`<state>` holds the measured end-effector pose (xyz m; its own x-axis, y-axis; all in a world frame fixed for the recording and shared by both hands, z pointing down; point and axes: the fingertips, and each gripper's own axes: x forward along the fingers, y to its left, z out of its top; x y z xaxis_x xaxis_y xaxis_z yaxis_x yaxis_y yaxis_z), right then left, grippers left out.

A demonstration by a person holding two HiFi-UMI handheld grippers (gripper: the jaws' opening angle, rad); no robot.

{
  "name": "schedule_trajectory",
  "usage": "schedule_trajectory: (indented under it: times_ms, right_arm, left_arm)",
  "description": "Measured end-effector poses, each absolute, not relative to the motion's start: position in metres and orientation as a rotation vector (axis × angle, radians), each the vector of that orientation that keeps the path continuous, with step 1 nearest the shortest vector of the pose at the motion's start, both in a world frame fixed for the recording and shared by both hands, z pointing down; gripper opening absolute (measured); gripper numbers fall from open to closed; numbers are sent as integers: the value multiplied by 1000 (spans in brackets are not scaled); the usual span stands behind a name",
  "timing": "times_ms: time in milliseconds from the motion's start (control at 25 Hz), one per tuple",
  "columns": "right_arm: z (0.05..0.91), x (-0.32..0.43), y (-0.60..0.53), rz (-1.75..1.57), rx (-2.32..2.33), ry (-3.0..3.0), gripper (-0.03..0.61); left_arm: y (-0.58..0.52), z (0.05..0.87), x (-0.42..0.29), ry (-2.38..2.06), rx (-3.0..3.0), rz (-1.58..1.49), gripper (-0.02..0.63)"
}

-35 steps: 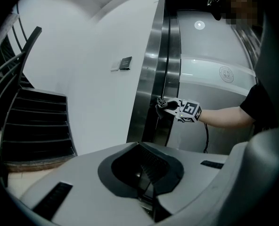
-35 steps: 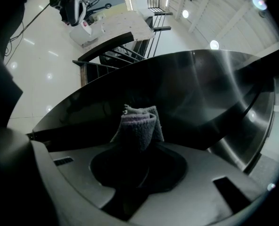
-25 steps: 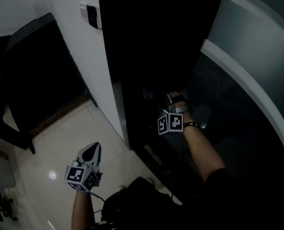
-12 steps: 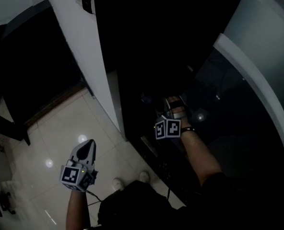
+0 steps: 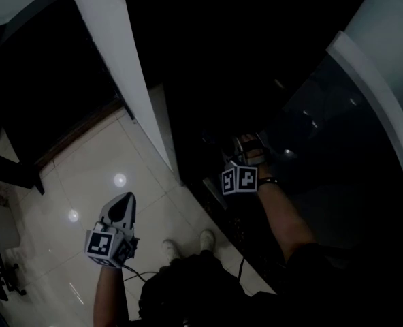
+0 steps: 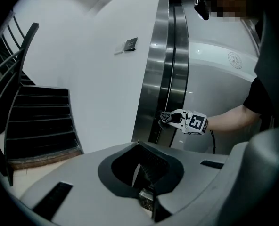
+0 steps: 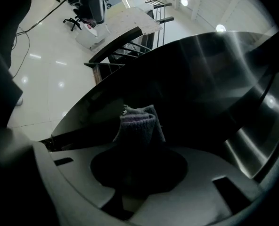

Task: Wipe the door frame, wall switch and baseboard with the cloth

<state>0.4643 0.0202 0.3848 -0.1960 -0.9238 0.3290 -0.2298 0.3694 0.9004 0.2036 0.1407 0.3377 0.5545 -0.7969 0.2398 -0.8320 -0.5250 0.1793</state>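
Observation:
My right gripper point(image 5: 246, 146) is shut on a bunched grey cloth point(image 7: 139, 124) and holds it against the dark metal door frame point(image 6: 159, 69), low down near the floor. The left gripper view shows that cloth point(image 6: 165, 118) touching the frame's edge. A small wall switch point(image 6: 131, 44) sits higher on the white wall point(image 6: 97, 79), left of the frame. My left gripper point(image 5: 125, 199) hangs over the tiled floor point(image 5: 99, 176), away from the wall, jaws shut with nothing between them. The base of the frame is too dark to make out.
A dark staircase point(image 6: 40, 121) with a railing rises left of the white wall. A glossy curved panel point(image 5: 372, 80) runs along the right. The person's shoes point(image 5: 205, 238) stand by the frame's foot. An office chair point(image 7: 76, 20) and a cable point(image 7: 17, 46) lie farther off on the floor.
The right gripper has slid lower along the frame with the cloth. The head view has tipped down: the switch has left the top edge and the shoes have come into view.

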Motion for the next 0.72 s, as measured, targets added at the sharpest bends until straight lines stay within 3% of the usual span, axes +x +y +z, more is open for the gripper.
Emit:
schedule_trajectory:
  times_ms: [720]
  right_arm:
    - [456, 457, 23, -812, 988, -1692, 92]
  left_arm:
    - [164, 379, 190, -1328, 2430, 277, 0]
